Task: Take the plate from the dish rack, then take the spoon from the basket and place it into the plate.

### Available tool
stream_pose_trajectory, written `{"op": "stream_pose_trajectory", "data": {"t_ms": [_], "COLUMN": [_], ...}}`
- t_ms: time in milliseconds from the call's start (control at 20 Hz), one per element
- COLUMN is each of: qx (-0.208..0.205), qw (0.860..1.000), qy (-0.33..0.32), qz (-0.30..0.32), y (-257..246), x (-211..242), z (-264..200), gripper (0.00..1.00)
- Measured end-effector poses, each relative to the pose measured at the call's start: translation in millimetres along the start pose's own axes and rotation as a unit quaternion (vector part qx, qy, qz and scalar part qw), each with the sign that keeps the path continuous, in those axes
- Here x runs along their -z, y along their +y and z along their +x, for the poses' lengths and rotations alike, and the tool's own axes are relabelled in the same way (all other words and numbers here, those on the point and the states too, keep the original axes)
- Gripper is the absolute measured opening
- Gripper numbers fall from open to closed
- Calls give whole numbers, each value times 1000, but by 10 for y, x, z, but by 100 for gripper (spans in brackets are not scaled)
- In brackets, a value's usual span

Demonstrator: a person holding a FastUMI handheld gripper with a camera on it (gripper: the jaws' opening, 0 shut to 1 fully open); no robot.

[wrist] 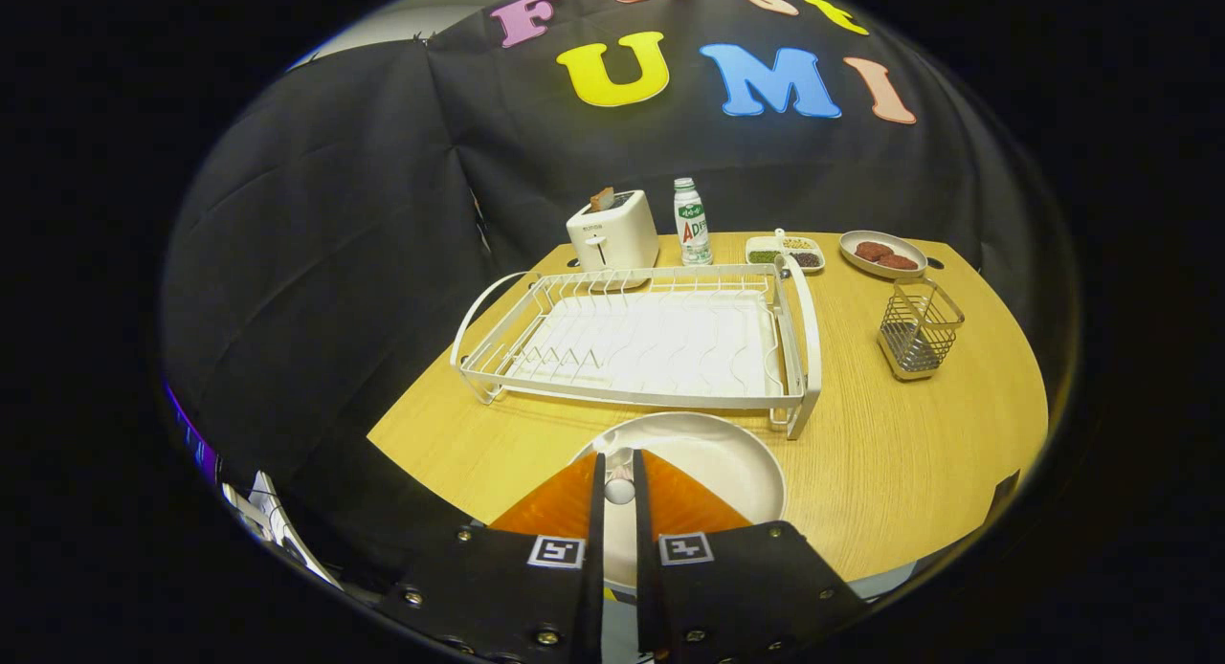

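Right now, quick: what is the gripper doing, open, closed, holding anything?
Gripper: fingers nearly closed on a small white spoon, held over the round white plate on the wooden table.

A light wooden table with a rounded edge carries a white wire dish rack at its middle. Just before the rack sits a round white plate. Behind stand a white toaster, a plastic bottle, a divided condiment tray and an oval dish of brown patties. A metal wire basket stands right of the rack.
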State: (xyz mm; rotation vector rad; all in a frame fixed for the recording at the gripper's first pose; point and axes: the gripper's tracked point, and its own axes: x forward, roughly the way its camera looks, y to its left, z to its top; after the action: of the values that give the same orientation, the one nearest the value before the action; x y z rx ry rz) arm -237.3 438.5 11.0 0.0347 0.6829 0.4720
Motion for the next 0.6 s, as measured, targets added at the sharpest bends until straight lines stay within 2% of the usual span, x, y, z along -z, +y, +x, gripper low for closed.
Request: {"op": "stream_pose_trajectory", "data": {"t_ms": [300,350,400,600], "qx": [24,31,31,40], "qw": [999,999,999,998], "qy": [-26,-28,-31,-40], "qz": [5,6,9,8], "y": [-179,-223,-238,-295], "x": [-154,-176,-199,-265], "z": [-36,-76,-47,-76], "gripper": [17,39,43,43]}}
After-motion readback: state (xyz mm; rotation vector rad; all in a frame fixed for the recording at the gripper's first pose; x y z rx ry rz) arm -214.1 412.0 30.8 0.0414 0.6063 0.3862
